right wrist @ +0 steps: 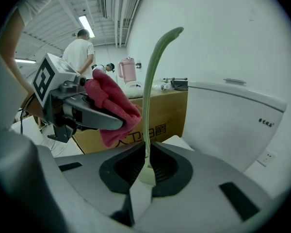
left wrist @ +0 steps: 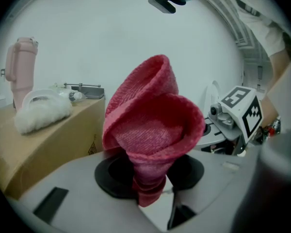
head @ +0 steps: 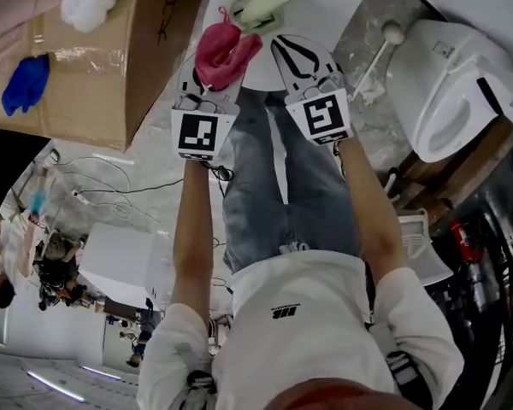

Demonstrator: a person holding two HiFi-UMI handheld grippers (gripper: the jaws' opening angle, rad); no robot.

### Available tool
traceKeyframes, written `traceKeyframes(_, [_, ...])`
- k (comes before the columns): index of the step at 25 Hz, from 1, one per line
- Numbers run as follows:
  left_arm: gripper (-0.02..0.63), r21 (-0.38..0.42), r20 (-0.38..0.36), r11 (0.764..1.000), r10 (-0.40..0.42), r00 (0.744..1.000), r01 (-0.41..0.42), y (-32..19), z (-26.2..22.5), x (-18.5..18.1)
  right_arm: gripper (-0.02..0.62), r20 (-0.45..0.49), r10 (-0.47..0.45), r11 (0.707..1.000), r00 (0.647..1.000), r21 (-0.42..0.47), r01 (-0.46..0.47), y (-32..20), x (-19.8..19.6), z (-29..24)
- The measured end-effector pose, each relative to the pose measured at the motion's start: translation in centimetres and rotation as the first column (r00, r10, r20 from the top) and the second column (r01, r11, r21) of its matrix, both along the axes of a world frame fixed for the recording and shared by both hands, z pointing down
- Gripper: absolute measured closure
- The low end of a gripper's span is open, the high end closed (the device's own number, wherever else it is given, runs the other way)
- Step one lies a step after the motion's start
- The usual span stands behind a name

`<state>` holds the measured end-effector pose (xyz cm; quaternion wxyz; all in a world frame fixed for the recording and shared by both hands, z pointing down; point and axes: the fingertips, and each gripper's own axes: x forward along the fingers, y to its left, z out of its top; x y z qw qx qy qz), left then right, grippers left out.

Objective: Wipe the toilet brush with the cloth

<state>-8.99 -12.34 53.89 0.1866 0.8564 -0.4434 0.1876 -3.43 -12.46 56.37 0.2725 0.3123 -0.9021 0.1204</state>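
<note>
Holds the red cloth fast in the left gripper, both jaws closed on its bunched lower end, near 12 o'clock in the head view. Pinches the thin pale green toilet brush in the right gripper, jaws pressed on its base, just beside the cloth at its 1 o'clock. Shows a white toilet at 2 o'clock and a cardboard box at 10 o'clock.

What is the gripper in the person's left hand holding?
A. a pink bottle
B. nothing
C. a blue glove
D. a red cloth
D: the left gripper is clamped on the red cloth, which bunches up above its jaws; the right gripper grips the pale green toilet brush.
</note>
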Motion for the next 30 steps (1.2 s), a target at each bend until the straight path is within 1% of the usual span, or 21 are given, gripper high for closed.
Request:
traceKeyframes(7, [0.424,0.015,-0.016,1.000,0.020,1.000,-0.020,-1.5,2.5,0.2,0.557,-0.025,0.002,1.000,1.000,0.016,-0.002,-0.9,-0.7,4.2])
traceKeyframes(12, [0.408,0.030,-0.020,0.998,0.050,0.999,-0.050,-2.5,4.0,1.0,0.543,-0.085,-0.025,1.000,0.996,0.006,0.026,-1.6,-0.9,7.1])
traceKeyframes(18, [0.397,0.032,-0.031,0.998,0.053,0.998,-0.052,-3.6,5.3,1.7,0.526,-0.077,-0.055,0.998,0.995,0.013,0.056,-2.1,-2.1,8.3])
traceKeyframes(22, [0.397,0.022,-0.023,0.997,0.068,0.997,-0.068,-4.1,6.3,2.3,0.520,-0.074,-0.036,0.999,0.997,0.020,0.038,-2.6,-2.5,8.9])
traceKeyframes(24, [0.397,0.015,-0.029,0.998,0.061,0.998,-0.061,-4.4,6.9,2.4,0.520,-0.061,-0.032,0.999,0.998,0.023,0.033,-2.8,-2.7,9.2])
traceKeyframes(30, [0.397,0.000,-0.025,0.998,0.056,0.998,-0.056,-5.1,8.4,2.7,0.522,-0.087,-0.043,0.999,0.995,0.003,0.043,-2.6,-2.6,10.4])
